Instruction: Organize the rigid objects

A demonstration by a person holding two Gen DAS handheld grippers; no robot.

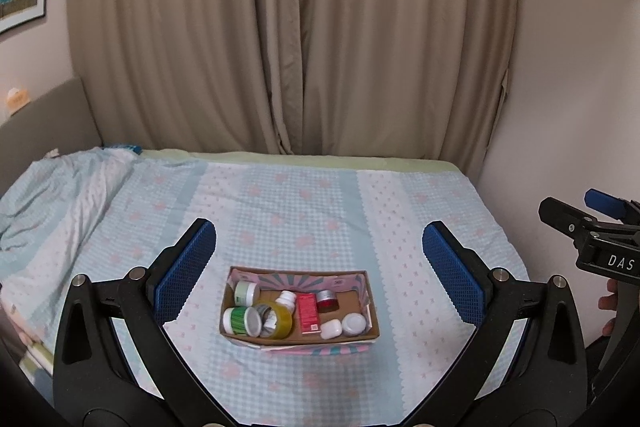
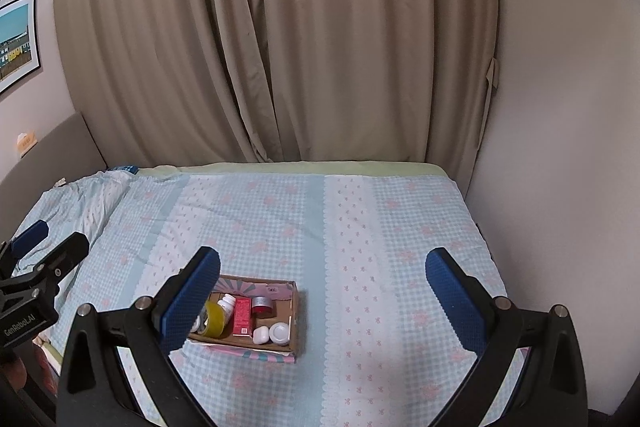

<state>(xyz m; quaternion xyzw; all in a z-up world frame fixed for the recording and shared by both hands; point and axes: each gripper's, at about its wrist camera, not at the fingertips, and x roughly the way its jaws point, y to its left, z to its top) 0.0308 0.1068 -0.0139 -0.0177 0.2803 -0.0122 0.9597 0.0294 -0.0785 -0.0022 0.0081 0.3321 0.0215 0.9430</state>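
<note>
A shallow cardboard box (image 1: 374, 311) sits on the bed. It holds a red carton (image 1: 307, 312), a roll of yellow tape (image 1: 276, 319), green jars (image 1: 239, 321), a white bottle (image 1: 287, 299), a red jar (image 1: 327, 300), a white case (image 1: 331, 329) and a white round jar (image 1: 354, 324). My left gripper (image 1: 319, 247) is open and empty, held above and in front of the box. My right gripper (image 2: 322, 277) is open and empty, to the right of the box (image 2: 295, 311); its left finger hides the box's left part.
The bed (image 1: 280, 195) has a light blue checked cover with a rumpled quilt (image 1: 60, 195) at the left. Beige curtains (image 1: 288, 27) hang behind. A wall (image 2: 560, 107) stands close on the right. The right gripper shows at the right edge (image 1: 600, 235) of the left wrist view.
</note>
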